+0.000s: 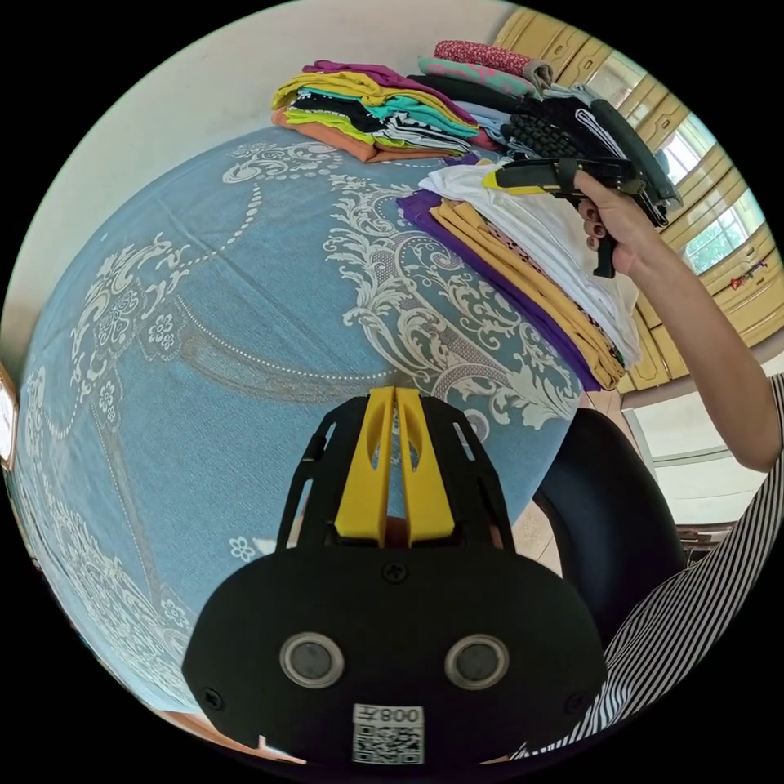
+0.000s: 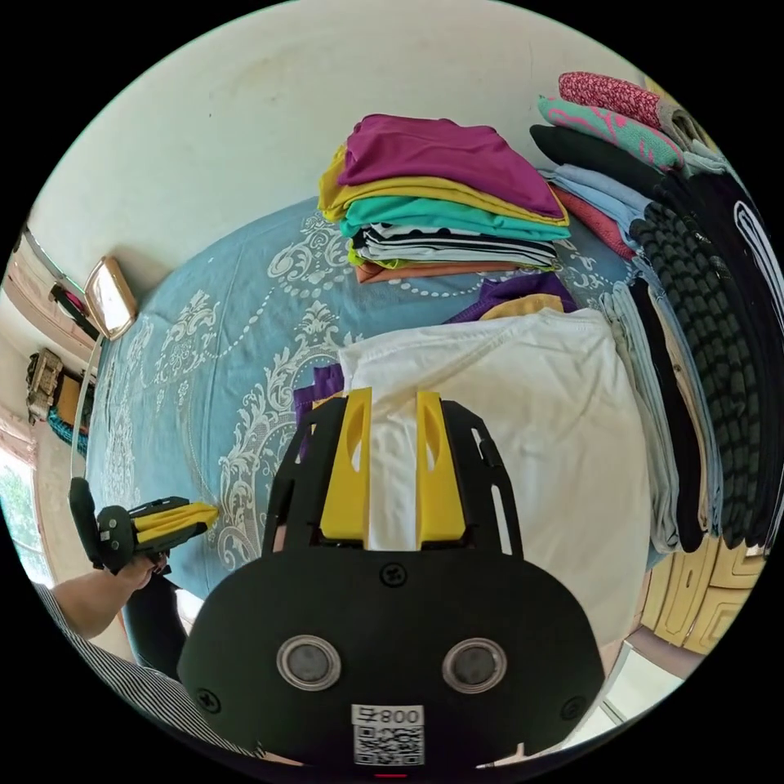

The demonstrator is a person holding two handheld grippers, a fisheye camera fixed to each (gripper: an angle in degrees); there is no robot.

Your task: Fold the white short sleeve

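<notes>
The white short sleeve (image 1: pixel 563 237) (image 2: pixel 523 408) lies folded flat on top of a pile of purple and mustard garments at the edge of the blue patterned bedcover (image 1: pixel 204 327) (image 2: pixel 204 367). My right gripper (image 2: pixel 394 400) hovers just over its near left part, jaws apart and nothing pinched; in the left gripper view the right gripper (image 1: pixel 510 178) is held by a hand above the shirt. My left gripper (image 1: pixel 394 400) hangs over bare bedcover with its yellow jaws together and empty; in the right gripper view the left gripper (image 2: pixel 175 518) sits low at the left.
A stack of folded colourful clothes (image 1: pixel 376 114) (image 2: pixel 449 196) stands at the back of the bed. A row of dark and patterned clothes (image 2: pixel 694 327) (image 1: pixel 563 122) lies beside the white shirt. A black chair (image 1: pixel 612 506) and yellow cabinets (image 1: pixel 719 245) stand past the bed's edge.
</notes>
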